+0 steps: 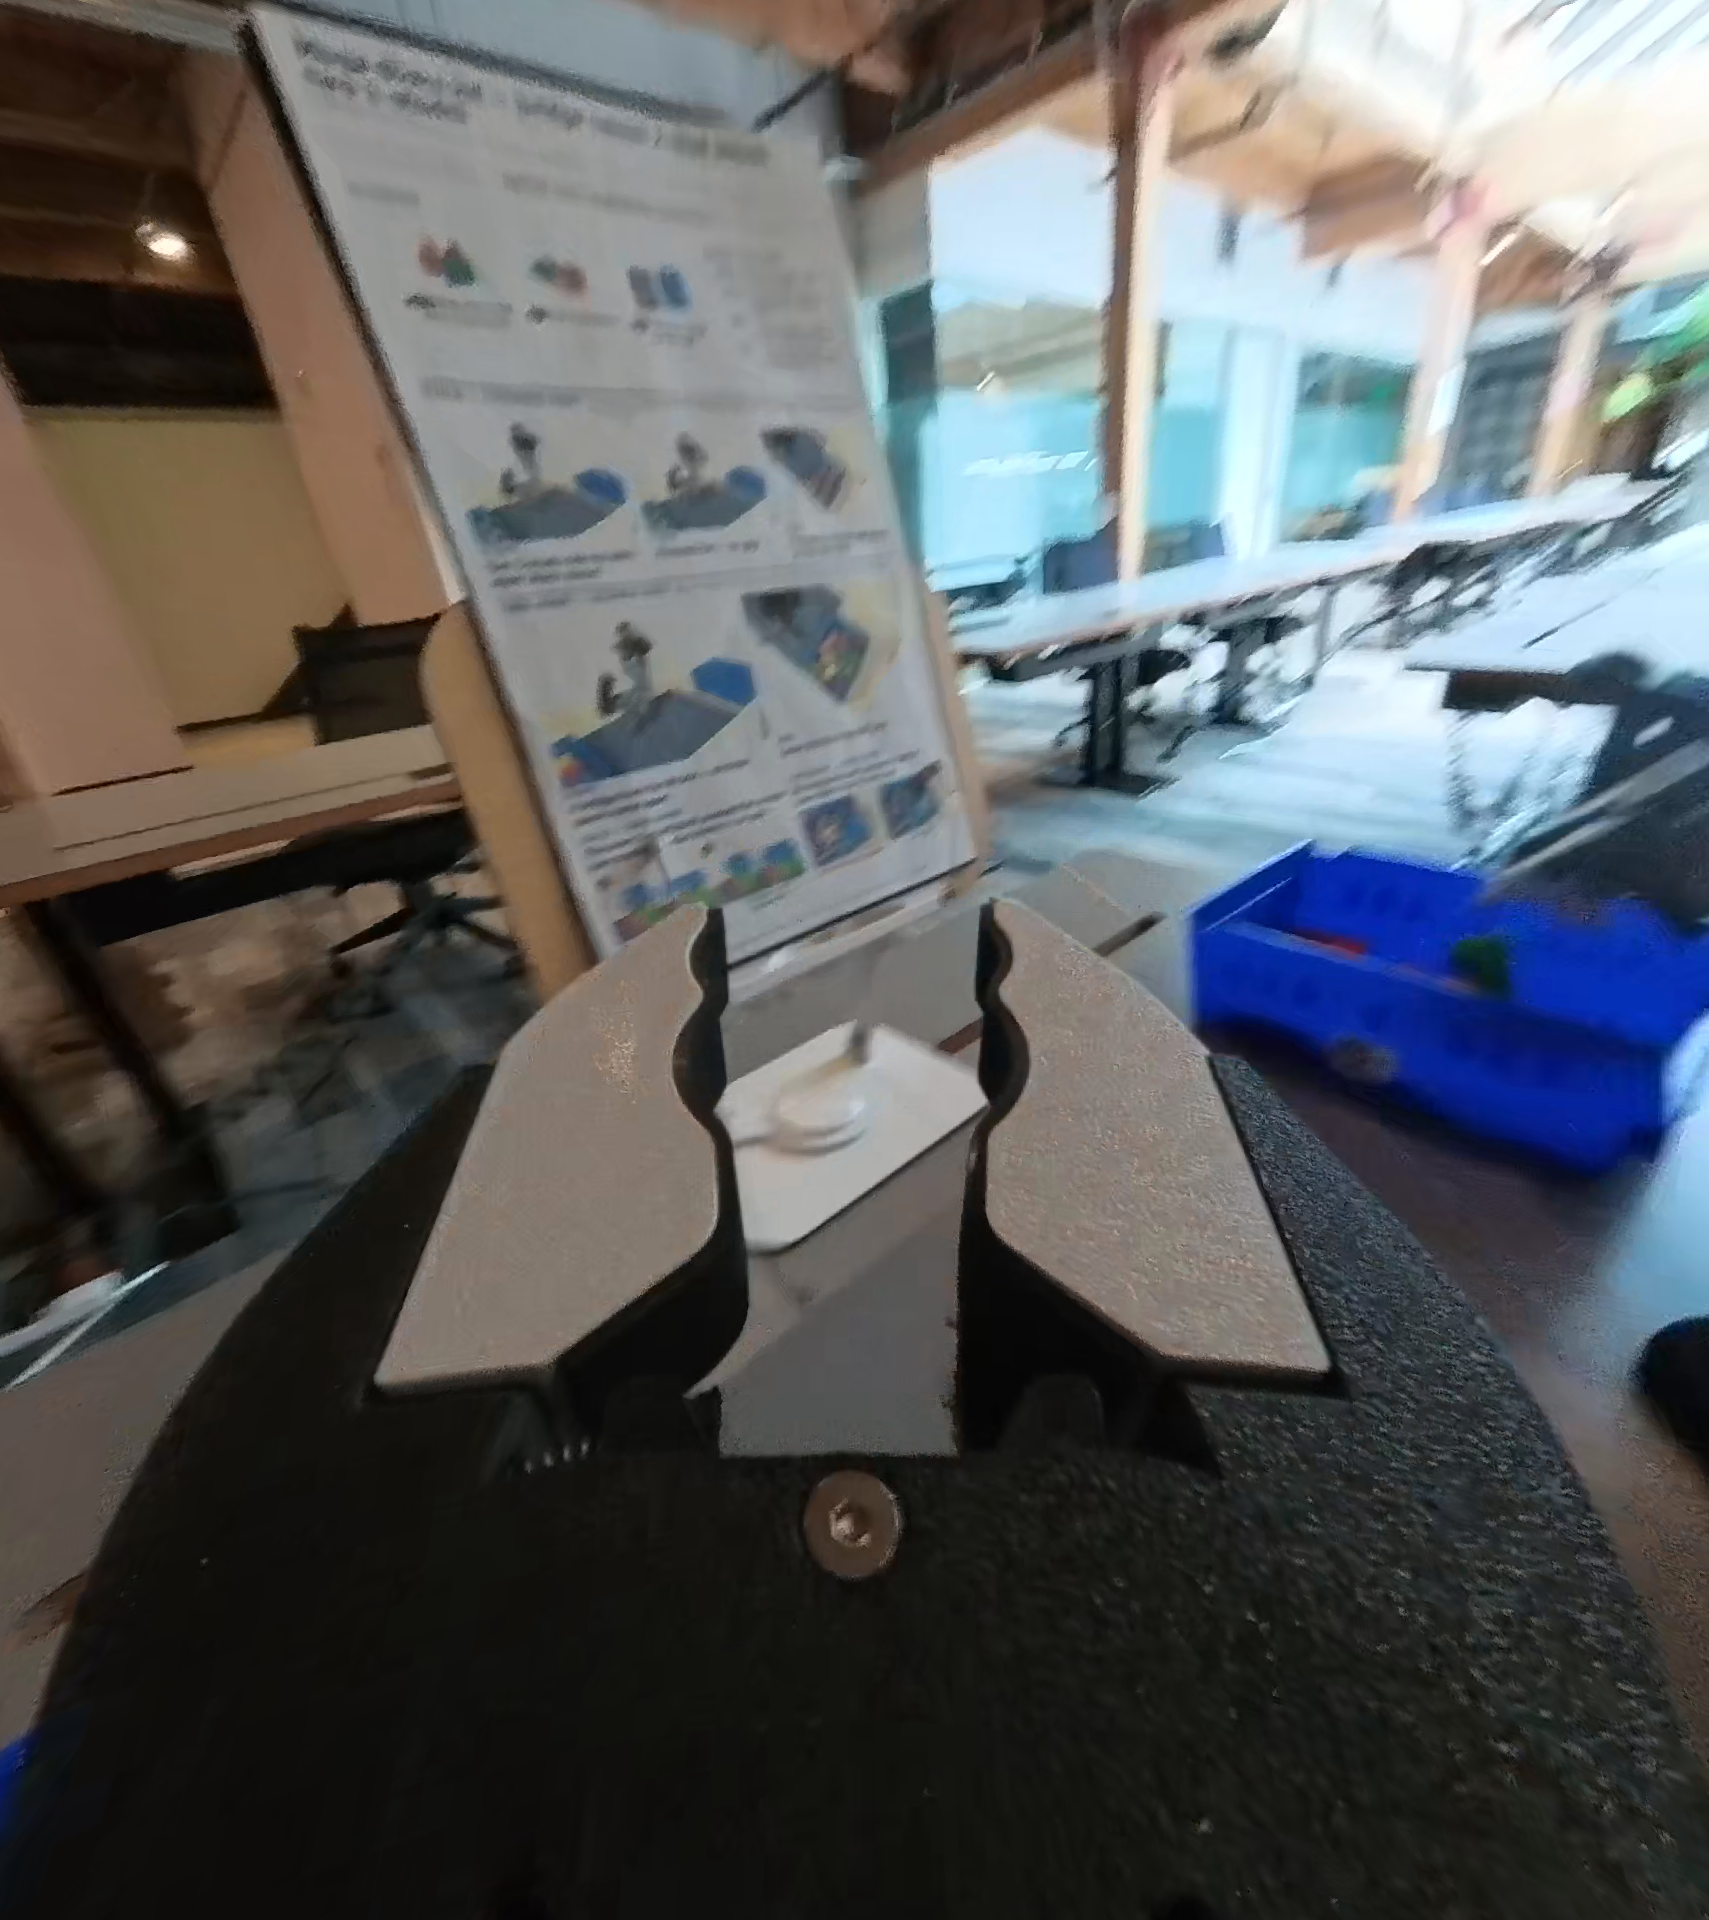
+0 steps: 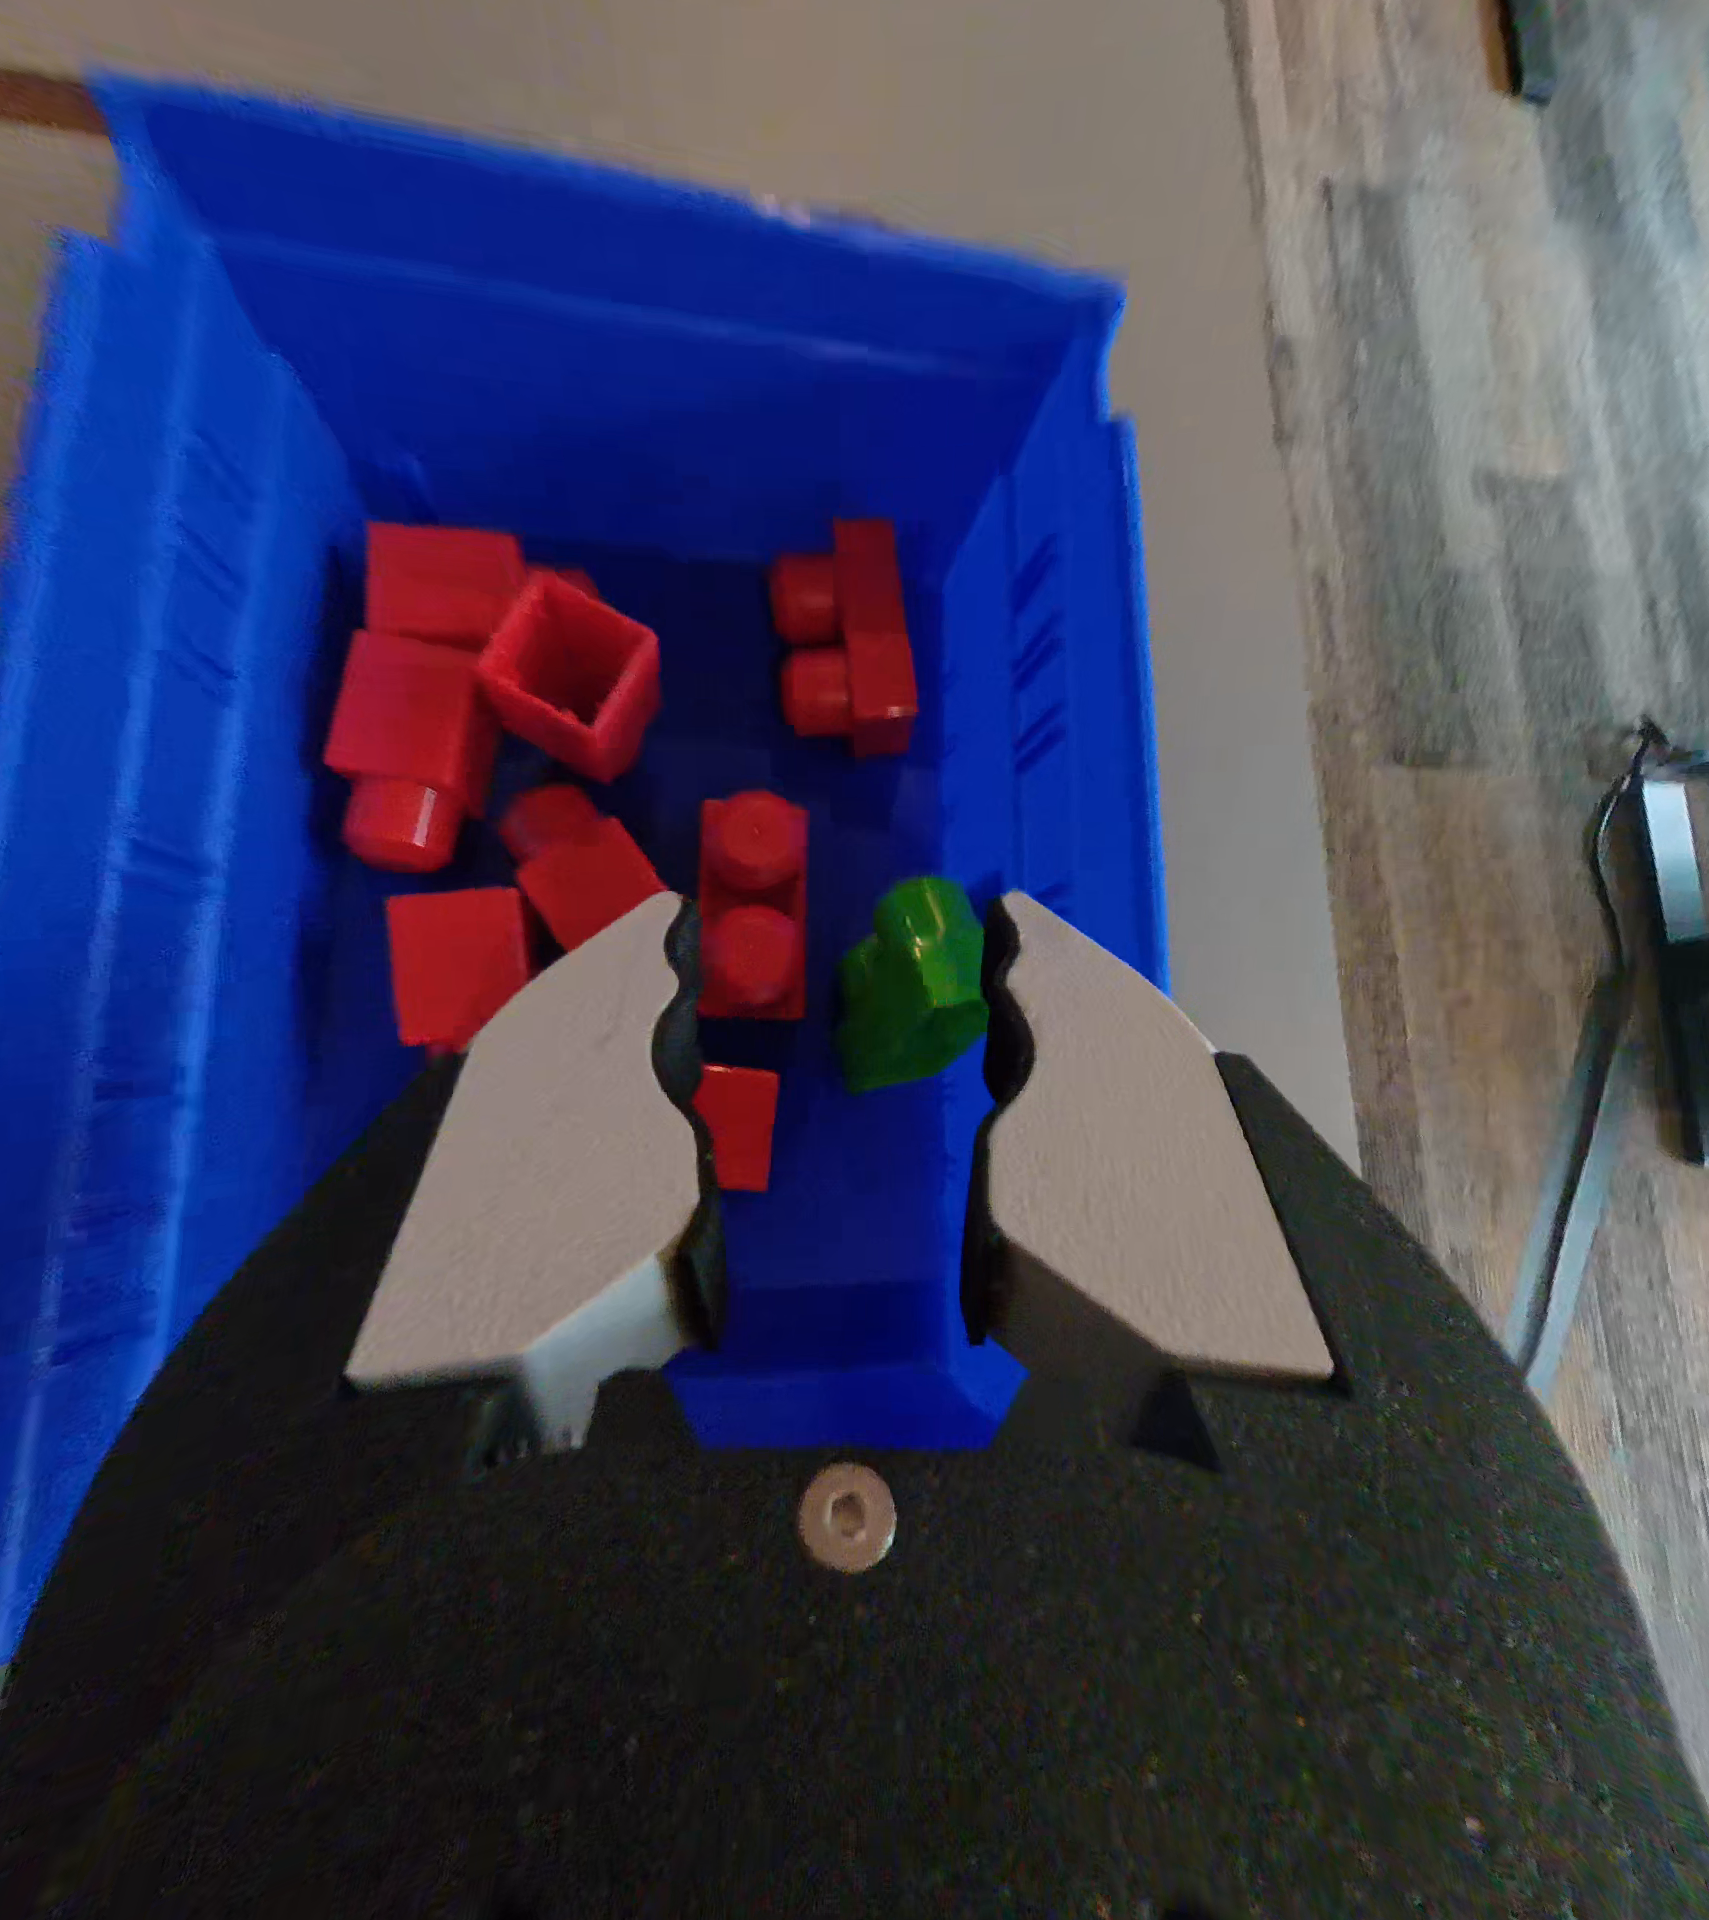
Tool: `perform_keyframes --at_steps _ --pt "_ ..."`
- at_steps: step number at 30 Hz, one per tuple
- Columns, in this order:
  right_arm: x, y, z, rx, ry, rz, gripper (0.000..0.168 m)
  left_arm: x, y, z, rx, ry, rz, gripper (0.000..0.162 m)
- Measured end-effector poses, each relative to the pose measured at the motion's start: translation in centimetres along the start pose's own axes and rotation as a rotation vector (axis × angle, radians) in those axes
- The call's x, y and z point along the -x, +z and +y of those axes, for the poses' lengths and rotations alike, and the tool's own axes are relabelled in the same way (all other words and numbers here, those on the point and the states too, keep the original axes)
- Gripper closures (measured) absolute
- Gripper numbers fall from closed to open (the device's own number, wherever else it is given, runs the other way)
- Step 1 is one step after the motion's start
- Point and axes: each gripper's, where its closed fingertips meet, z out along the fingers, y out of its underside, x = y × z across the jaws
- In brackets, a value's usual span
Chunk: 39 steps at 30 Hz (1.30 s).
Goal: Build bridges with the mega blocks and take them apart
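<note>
In the right wrist view, my right gripper (image 2: 837, 914) is open and empty, hovering above a blue bin (image 2: 154, 727). Several red blocks lie loose in the bin; one two-stud red block (image 2: 754, 904) sits just beyond the gap between my fingers. A single green block (image 2: 907, 987) lies against the inside of the right finger (image 2: 1120, 1122), loose in the bin. In the left wrist view, my left gripper (image 1: 850, 925) is open and empty, raised above the table. The blue bin (image 1: 1432, 1008) shows to its right, with red and green blocks inside.
An instruction poster (image 1: 621, 499) stands upright on a white base plate (image 1: 850, 1132) straight ahead of the left gripper. A dark blurred arm or gripper (image 1: 1681, 758) hangs over the bin. In the right view, wood floor (image 2: 1556, 520) and a table leg (image 2: 1681, 966) lie right of the table edge. Spacing between my two grippers at the tips: around 65 centimeters.
</note>
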Motion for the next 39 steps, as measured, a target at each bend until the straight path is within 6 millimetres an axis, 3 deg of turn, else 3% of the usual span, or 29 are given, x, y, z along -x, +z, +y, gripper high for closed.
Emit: perform_keyframes --at_steps 5,9,12,17,20,24,28,32,35,39 --pt "1.9 -3.1 -3.5 -0.156 -0.062 -0.027 0.116 5.5 -4.6 2.6 0.253 0.203 -0.327 0.116" --pt "3.0 -4.4 -4.5 -0.189 -0.115 -0.021 0.116 9.3 -9.6 5.7 0.49 0.205 -0.526 0.12" --pt "3.6 -5.0 -5.0 -0.202 -0.147 -0.02 0.116 10.7 -12.8 8.9 0.661 0.146 -0.565 0.121" --pt "4.3 -5.8 -5.7 -0.227 -0.178 -0.017 0.116 11.9 -16.4 14.3 0.926 -0.024 -0.602 0.13" --pt "4.5 -5.9 -5.9 -0.234 -0.186 -0.016 0.116 12.2 -17.8 16.9 1.082 -0.108 -0.639 0.132" --pt "4.6 -5.8 -5.8 -0.226 -0.193 -0.013 0.116 11.2 -18.3 19.2 1.233 -0.144 -0.589 0.13" --pt "4.6 -5.7 -5.8 -0.227 -0.196 -0.015 0.116 11.0 -18.7 20.3 1.32 -0.155 -0.581 0.129" --pt "4.5 -5.7 -5.8 -0.233 -0.195 -0.015 0.116 10.9 -20.6 20.3 1.368 -0.196 -0.647 0.136" --pt "4.3 -5.7 -5.7 -0.233 -0.186 -0.014 0.116 9.9 -22.0 21.2 1.416 -0.27 -0.611 0.137" --pt "4.0 -5.8 -5.6 -0.239 -0.182 -0.008 0.116 9.1 -22.2 22.5 1.44 -0.339 -0.541 0.132"
